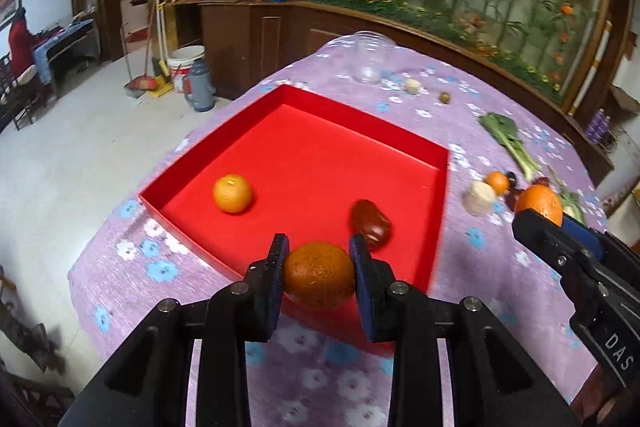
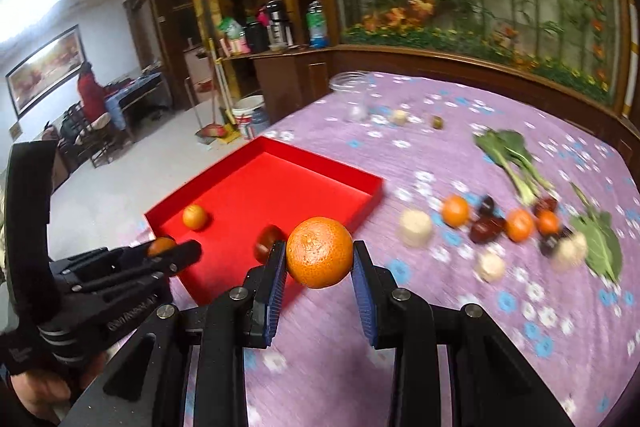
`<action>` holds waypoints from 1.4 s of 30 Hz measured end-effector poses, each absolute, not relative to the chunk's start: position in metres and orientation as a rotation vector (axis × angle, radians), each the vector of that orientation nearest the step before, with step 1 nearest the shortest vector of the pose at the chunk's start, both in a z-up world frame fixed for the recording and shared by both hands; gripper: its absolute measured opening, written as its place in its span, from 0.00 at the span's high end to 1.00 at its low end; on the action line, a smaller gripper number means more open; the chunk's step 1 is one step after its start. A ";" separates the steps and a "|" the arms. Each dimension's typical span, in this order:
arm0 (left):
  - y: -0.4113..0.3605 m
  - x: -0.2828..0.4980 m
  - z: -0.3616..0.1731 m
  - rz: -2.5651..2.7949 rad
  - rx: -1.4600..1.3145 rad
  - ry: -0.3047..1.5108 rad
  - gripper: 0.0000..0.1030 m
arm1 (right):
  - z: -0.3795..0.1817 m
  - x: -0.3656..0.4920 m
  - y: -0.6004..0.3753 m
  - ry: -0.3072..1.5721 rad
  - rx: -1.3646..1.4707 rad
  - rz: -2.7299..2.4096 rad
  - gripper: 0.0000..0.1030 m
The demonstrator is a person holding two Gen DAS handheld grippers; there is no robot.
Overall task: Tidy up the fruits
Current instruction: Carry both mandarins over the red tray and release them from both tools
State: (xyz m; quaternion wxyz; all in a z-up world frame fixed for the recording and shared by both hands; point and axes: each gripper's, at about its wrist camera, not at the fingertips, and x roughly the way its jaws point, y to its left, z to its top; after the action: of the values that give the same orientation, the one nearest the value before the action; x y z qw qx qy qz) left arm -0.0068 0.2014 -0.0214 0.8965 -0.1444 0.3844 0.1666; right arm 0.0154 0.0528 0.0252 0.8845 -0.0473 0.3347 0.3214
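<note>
Fingers on both sides are clamped on fruit right now. Left fingers (image 1: 319, 267) pinch a darker orange (image 1: 319, 275) between the two blue pads, one pad pressed against each side of it, and the fruit sits right at the tips, hanging over the near edge of the red tray (image 1: 434, 195). Right fingers (image 2: 319, 269) do the same with a brighter orange (image 2: 319, 251), squeezed at its left and right sides, out near the pad tips, over the purple flowered cloth on the counter (image 2: 460, 307), just beside the tray's near right side.

Inside the tray there's already a small orange (image 1: 232, 193) toward the left and a dark red fruit (image 1: 370, 223) near the front, well apart from each other.

Off to the right on the counter sits a loose bunch: more small oranges (image 2: 455, 211), dark red fruits (image 2: 486, 228), pale round lumps (image 2: 416, 228) and leafy greens (image 2: 506, 155). It's blurry, so I can't tell exactly what the pale ones are. Near the far edge stands a clear jar (image 2: 354, 95).
</note>
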 end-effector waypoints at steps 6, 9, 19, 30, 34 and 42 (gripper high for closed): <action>0.225 0.002 -0.036 0.385 -0.333 0.846 0.71 | 0.013 0.042 0.100 0.732 -0.122 0.703 0.66; 0.230 0.004 -0.040 0.393 -0.340 0.863 0.71 | 0.004 0.055 0.116 0.752 -0.129 0.697 0.66; 0.236 0.017 -0.051 0.407 -0.337 0.908 0.70 | -0.021 0.091 0.142 0.825 -0.138 0.664 0.66; 0.246 0.017 -0.055 0.439 -0.342 0.923 0.70 | -0.032 0.099 0.150 0.852 -0.141 0.649 0.65; 0.243 0.019 -0.056 0.441 -0.327 0.927 0.54 | -0.038 0.100 0.152 0.890 -0.147 0.653 0.62; 0.222 0.008 -0.030 0.478 -0.267 0.827 0.13 | -0.014 0.085 0.111 0.817 -0.061 0.653 0.31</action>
State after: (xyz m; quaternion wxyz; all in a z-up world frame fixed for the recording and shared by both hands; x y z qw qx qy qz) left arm 0.0078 0.2216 -0.0305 0.8795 -0.1281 0.3968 0.2294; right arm 0.0851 0.1115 -0.0142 0.8659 -0.0292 0.3901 0.3116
